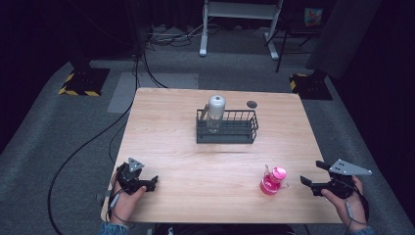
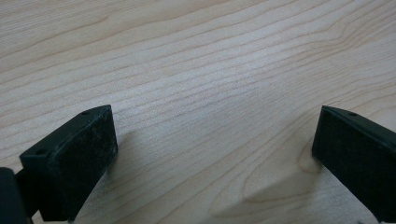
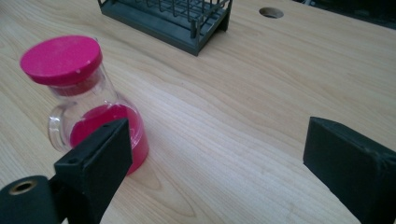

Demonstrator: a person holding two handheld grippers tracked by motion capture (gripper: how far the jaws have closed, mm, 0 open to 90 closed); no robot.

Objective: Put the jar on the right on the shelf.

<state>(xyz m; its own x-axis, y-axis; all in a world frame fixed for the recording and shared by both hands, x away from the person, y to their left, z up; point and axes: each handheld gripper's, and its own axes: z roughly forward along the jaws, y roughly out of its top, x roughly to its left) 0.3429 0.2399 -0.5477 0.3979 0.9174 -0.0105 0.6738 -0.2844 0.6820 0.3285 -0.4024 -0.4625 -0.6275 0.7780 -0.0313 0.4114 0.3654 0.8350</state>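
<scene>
In the right gripper view, the near jaw of the right gripper [image 3: 224,163] covers the lower right of the pink-capped bottle [image 3: 88,107], so the bottle's base is hidden there. Beyond the jaws, the wire basket [image 3: 187,23] is cut off by the top edge, and so is whatever stands in it. In the left gripper view, both jaws of the left gripper [image 2: 210,154] run off the bottom edge, the farther one also off the side. In the high view, the small part beside the bottle's neck is too small to make out.

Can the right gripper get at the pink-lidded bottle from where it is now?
Probably yes. The right gripper is open, and bare table separates it from the pink-lidded bottle, which stands upright just to its left. The rack sits well beyond.
</scene>
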